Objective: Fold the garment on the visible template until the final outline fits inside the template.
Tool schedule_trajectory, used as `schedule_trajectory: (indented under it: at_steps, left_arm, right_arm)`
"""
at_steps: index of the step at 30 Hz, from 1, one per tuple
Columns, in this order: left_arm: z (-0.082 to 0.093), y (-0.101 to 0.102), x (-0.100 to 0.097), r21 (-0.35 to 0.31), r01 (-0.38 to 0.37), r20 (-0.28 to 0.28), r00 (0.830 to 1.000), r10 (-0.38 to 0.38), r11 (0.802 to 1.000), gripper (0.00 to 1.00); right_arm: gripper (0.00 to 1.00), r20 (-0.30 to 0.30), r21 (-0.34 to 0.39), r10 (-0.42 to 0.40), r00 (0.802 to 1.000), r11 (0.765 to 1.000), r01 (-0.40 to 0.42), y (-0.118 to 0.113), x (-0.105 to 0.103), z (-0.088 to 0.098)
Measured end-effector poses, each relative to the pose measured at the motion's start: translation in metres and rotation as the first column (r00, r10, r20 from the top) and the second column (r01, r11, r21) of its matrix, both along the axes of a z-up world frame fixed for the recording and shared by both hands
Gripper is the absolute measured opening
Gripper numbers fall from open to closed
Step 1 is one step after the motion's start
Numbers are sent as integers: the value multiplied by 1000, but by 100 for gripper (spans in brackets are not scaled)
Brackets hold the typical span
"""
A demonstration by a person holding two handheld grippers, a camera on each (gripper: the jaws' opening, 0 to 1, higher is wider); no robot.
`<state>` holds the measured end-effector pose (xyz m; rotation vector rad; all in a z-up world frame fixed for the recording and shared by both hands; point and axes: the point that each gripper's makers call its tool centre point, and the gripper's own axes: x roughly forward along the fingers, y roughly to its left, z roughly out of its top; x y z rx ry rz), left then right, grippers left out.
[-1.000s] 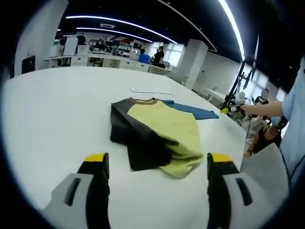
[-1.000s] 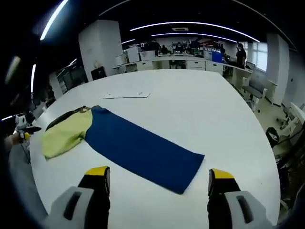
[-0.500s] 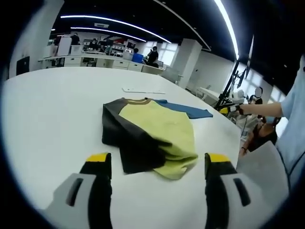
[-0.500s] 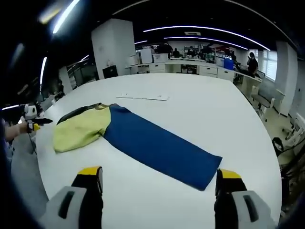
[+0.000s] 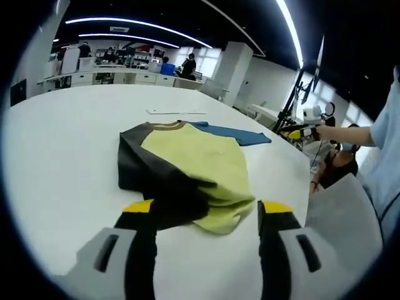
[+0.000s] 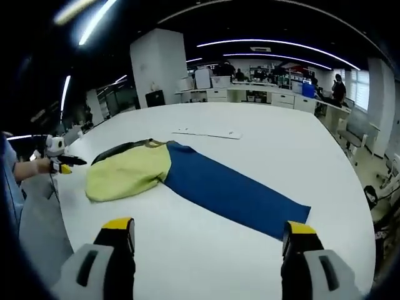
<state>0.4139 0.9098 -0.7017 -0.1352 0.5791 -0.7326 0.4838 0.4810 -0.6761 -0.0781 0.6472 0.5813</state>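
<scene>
While garment (image 5: 194,165) nears left gripper (image 5: 203,215), template (image 6: 234,194) sprawls rightside.

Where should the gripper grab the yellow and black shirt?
Probably the yellow and black shirt by its bunched yellow hem, lying nearest the open left gripper. It lifts slightly off the white table, so a jaw could slide under from the near side.

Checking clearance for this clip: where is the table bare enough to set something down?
Bare white table runs beyond the blue template, past the flat white strip, and in front of the right gripper. It is crowded where the yellow-and-dark garment lies, by the left gripper.
</scene>
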Motion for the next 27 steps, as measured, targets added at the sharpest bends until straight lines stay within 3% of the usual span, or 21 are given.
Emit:
schedule_trajectory:
  at_steps: [16,27]
  left_arm:
    - [-25,-11,9,25,17,-15,1000,-17,1000,38]
    - [-35,-20,16,-9,14,-47,999,-15,1000,17]
  right_arm:
    - [98,0,3,21,1000,1000,-21,15,-30,6]
    - [97,-11,-10,40,999,999,-40,26,-48,6]
